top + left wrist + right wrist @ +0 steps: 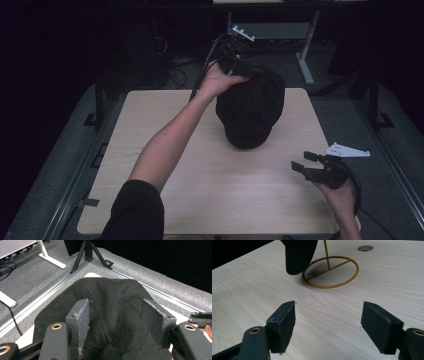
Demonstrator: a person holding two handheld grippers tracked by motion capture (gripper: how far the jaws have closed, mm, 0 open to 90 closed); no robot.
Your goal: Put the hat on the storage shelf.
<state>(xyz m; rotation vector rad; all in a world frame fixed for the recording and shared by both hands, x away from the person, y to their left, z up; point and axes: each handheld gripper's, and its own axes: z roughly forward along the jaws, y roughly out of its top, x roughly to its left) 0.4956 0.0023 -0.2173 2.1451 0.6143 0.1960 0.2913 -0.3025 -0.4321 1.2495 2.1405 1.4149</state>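
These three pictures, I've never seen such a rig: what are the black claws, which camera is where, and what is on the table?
A person holds a two-jaw gripper in each hand. The high view looks down on a light wooden table. The other two views come from cameras riding on the grippers, looking along their black jaws. The left gripper is at the far side of a black cap, its jaws open with the cap's cloth between them, not clamped. The cap sits on a gold wire stand with a ring base. The right gripper is open near the table's right edge, holding nothing.
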